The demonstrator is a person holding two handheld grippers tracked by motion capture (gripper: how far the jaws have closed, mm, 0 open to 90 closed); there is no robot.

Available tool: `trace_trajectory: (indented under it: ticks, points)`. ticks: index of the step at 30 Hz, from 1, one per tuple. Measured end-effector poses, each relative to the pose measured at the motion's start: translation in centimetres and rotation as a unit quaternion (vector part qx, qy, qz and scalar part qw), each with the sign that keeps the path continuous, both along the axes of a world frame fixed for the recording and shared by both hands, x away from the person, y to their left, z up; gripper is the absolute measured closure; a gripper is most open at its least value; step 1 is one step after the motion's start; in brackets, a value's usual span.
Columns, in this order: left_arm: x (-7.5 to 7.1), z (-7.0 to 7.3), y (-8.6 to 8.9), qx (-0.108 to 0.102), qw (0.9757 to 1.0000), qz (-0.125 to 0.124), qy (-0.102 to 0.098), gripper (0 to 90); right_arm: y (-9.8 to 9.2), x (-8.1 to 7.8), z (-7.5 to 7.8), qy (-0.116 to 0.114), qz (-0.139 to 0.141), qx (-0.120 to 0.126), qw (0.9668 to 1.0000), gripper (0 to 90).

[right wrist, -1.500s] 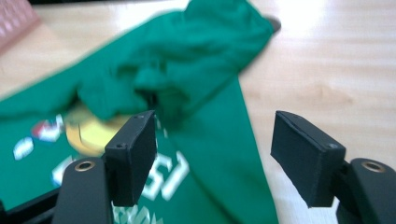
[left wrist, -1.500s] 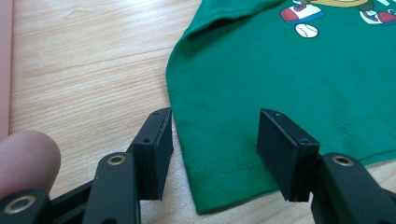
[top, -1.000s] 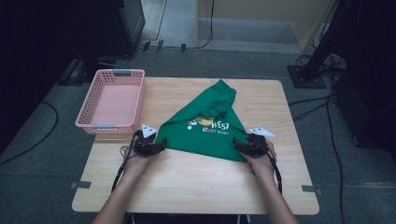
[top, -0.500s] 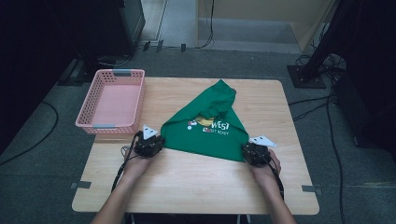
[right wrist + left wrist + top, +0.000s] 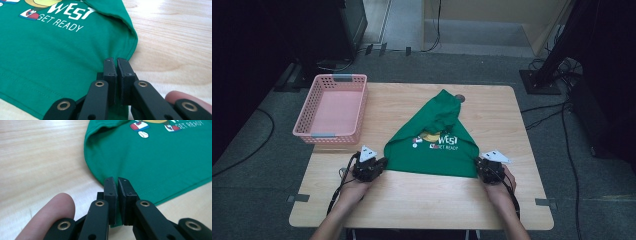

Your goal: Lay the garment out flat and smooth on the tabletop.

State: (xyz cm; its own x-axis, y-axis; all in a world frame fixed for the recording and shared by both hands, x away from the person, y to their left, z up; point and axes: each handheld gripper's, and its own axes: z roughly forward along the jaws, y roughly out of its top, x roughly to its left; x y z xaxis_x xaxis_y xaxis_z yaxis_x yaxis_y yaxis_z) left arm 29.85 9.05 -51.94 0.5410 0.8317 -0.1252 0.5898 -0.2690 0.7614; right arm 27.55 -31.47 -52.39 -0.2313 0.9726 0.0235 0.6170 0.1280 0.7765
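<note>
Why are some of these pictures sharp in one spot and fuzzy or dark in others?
High view: soft overall, the shirt print barely readable, the room around the table dark. Left gripper view: the claw is crisp, the fingertip beside it blurred. Right gripper view: lettering sharp, glare whitening the wood at top right.

Green shirt (image 5: pixel 432 150): soft matt cloth. Table (image 5: pixel 422 200): smooth pale wood. Basket (image 5: pixel 332 107): pink perforated plastic.

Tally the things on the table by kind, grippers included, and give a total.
Green T-shirt: 1
Pink basket: 1
Grippers, left gripper and right gripper, each shut on a near corner of the shirt: 2
Total: 4
</note>
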Motion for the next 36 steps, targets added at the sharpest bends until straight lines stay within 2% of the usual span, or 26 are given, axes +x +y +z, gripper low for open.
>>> trace_trajectory:
  ticks: [9,15,29,31,36]
  points:
    - [-3.2,0.0,-0.5,0.011,0.9999,-0.002,-0.012,87.6,-0.2,-2.1,0.0,-0.001,0.01,-0.004,0.9999,87.6]
    - [-4.9,0.0,-0.4,0.012,0.9999,-0.003,-0.011,87.4,-0.5,-3.2,0.0,-0.001,0.016,-0.002,0.9999,87.5]
    - [-7.9,0.0,-0.4,0.024,0.9995,-0.004,-0.018,87.1,-0.5,-6.0,0.0,-0.001,0.029,-0.002,0.9996,87.5]
    - [-8.3,-0.1,-0.3,0.02,0.9997,-0.001,-0.017,87.1,-0.5,-6.3,0.0,0.0,0.029,0.0,0.9996,87.5]
    - [-9.2,-0.1,-0.3,0.024,0.9995,-0.003,-0.019,87.0,-0.5,-7.0,0.0,0.0,0.035,-0.001,0.9994,87.5]
